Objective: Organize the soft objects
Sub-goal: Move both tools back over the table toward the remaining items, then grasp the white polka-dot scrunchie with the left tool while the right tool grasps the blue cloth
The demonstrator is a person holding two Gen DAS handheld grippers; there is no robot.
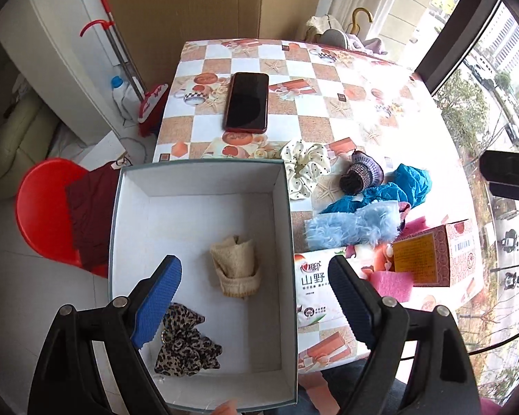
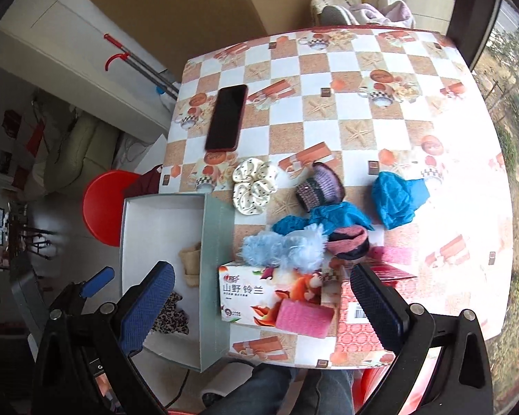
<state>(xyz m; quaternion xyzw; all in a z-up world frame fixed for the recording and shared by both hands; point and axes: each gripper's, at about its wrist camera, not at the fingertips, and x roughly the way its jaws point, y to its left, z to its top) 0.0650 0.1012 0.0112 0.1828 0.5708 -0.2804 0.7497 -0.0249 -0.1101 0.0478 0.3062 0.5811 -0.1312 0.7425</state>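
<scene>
Left to right. White box (image 1: pixel 204 186) at the desk's (image 2: pixel 391 110) left edge, open-topped. Inside: beige knitted sock (image 1: pixel 237 268), rolled, mid-floor; leopard-print scrunchie (image 1: pixel 187 344) in the near corner. Left gripper (image 1: pixel 256 297) above the box, fingers wide, nothing between them.

Just right of the box, on the desk: cream dotted scrunchie (image 2: pixel 254 186), purple knitted piece (image 2: pixel 320 186), crumpled teal cloth (image 2: pixel 396 200), fluffy pale-blue item (image 2: pixel 283 249), a pink-and-dark knit (image 2: pixel 347 242) beside it. Tissue pack (image 2: pixel 259 294), pink sponge (image 2: pixel 304 316) and a patterned carton (image 2: pixel 356 325) sit nearest the person. Phone (image 2: pixel 226 121) further back, not soft.

Right gripper (image 2: pixel 263 311) over the tissue pack, fingers wide, empty.

Judgement: two items boxed, both hands free; between placements, most of the pile left. Next move calls for dropping onto one loose piece, the fluffy blue looks nearest, and pinching mid-body so it doesn't drag neighbours touching it.
</scene>
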